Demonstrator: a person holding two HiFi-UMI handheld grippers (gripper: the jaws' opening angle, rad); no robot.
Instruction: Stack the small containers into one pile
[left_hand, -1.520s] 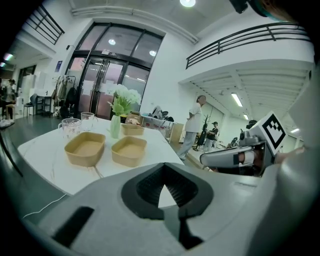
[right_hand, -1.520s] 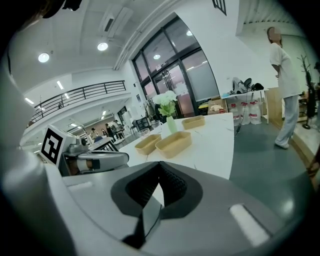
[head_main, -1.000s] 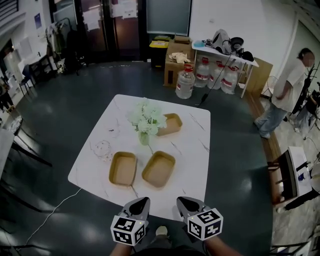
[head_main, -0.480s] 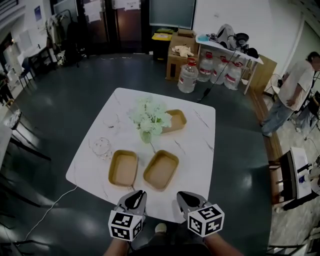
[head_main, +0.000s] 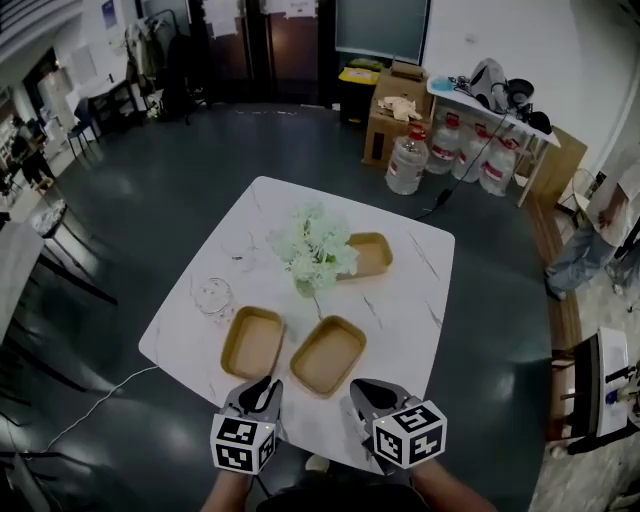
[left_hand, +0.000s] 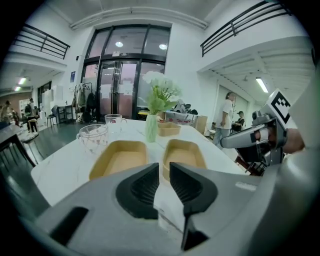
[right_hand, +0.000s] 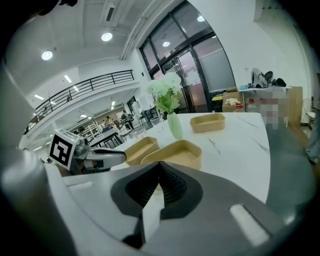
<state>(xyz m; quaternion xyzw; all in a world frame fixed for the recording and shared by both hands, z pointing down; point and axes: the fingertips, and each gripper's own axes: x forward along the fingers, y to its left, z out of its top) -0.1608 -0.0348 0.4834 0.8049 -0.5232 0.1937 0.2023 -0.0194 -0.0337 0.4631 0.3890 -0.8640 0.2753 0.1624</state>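
**Head view.** Your left gripper and right gripper hover at the near edge of the white, veined table. Three shallow tan containers with rounded corners lie unstacked. The left container and middle container sit side by side close to you. The far container is partly hidden behind the pale flowers. A clear glass cup stands to the left.

**Left gripper view.** The ribbed black pads are opening, a narrow gap between them and nothing in it. The gripper body cuts off the near ends of both close containers.

**Right gripper view.** The ribbed pads meet, empty. The flower vase's base is hard to make out.
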